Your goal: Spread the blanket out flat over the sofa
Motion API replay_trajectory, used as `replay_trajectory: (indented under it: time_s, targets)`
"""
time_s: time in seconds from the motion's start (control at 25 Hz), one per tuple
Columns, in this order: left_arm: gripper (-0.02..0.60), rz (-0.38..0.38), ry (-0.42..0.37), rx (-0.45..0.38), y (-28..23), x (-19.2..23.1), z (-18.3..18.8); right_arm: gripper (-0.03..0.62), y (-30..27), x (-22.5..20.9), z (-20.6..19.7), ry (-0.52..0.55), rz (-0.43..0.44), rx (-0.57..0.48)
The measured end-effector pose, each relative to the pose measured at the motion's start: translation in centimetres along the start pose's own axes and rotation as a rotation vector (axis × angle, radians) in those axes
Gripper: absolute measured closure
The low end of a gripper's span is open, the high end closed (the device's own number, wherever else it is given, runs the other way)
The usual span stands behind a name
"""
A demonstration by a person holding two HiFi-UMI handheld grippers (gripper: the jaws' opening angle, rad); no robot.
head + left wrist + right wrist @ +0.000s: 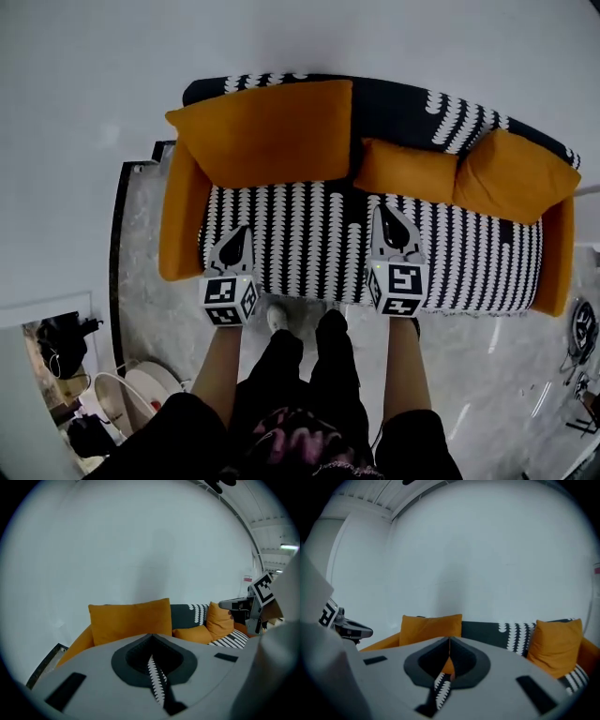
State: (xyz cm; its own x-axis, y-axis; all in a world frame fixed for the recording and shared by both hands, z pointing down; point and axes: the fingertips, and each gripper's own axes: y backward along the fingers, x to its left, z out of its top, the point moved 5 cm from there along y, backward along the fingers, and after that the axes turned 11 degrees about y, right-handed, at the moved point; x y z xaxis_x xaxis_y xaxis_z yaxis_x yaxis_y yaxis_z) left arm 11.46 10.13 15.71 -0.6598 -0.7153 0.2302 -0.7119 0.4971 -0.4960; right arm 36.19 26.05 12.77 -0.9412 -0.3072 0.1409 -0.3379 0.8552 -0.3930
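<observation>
A black-and-white patterned blanket (309,234) covers the seat of the orange sofa (180,220) and runs up over its backrest (412,108). My left gripper (236,246) is at the seat's front left, shut on the blanket's front edge. My right gripper (392,228) is at the front middle, likewise shut on the blanket. In the left gripper view a strip of blanket (157,681) is pinched between the closed jaws of the left gripper (151,639). The right gripper view shows the right gripper (449,643) with blanket cloth (440,688) in its closed jaws.
Three orange cushions lean on the backrest: a large one (267,131), a small one (408,171) and one at the right (516,173). The person's legs (300,375) stand on the marble floor (141,281) before the sofa. A dark bag (61,342) and cables (581,356) lie aside.
</observation>
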Motion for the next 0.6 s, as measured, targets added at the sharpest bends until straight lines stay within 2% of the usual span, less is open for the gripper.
replay_trajectory:
  time_s: [0.4,0.6]
  targets:
    - [0.571,-0.186,-0.087,0.025,0.4,-3.2,0.3,0.571,7.4,1.7,-0.9,-0.083,-0.183,0.028]
    - [0.572,-0.227,-0.095,0.001,2.4,-3.4,2.0,0.571,10.2,4.0,0.5,-0.089,-0.221,0.015]
